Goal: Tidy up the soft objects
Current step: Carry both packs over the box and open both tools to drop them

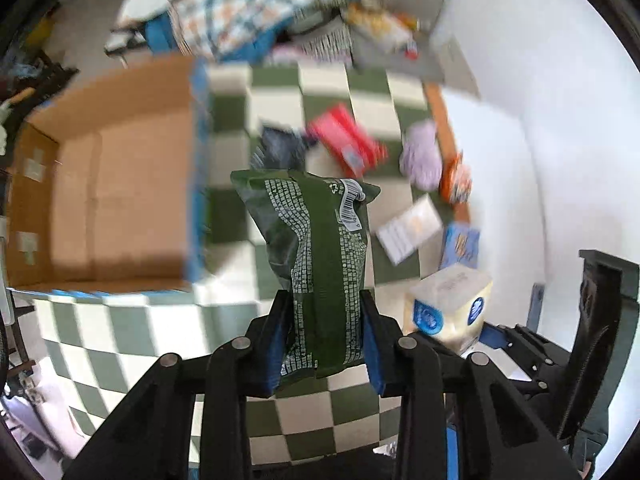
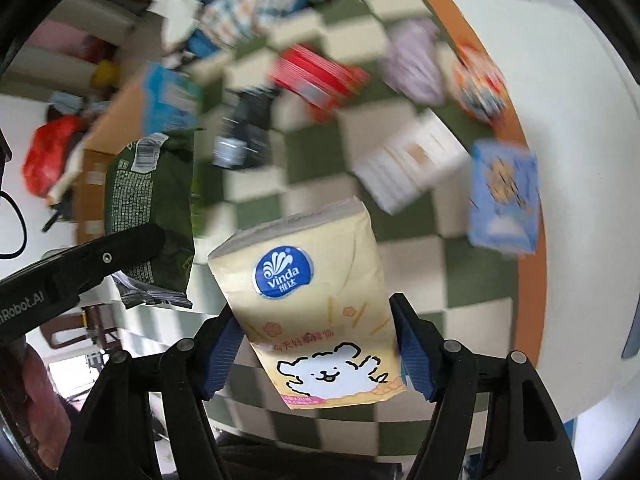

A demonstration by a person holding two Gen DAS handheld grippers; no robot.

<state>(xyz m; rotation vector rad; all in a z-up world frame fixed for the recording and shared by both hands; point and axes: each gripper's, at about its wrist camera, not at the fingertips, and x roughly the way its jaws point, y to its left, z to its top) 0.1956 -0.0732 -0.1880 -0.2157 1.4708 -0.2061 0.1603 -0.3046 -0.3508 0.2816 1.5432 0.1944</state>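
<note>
The left gripper (image 1: 325,344) clamps a green packet (image 1: 316,264) at frame centre. The right gripper (image 2: 320,350) pinches a cream tissue pack (image 2: 316,312). The cardboard box (image 1: 104,200), middle left, likely receives both; keep grips firm while carrying across.

Left gripper (image 1: 326,340) has its blue pads clamped on a dark green packet (image 1: 316,256) covered in white print, barcode near the top, hanging above the green-and-white checkered cloth (image 1: 320,412). Open cardboard box (image 1: 104,200) fills the left of the frame. Lower right, the other gripper holds a cream tissue pack (image 1: 448,308). Blurry red pack (image 1: 346,140) and purple bundle (image 1: 422,156) sit upper right of centre.
</note>
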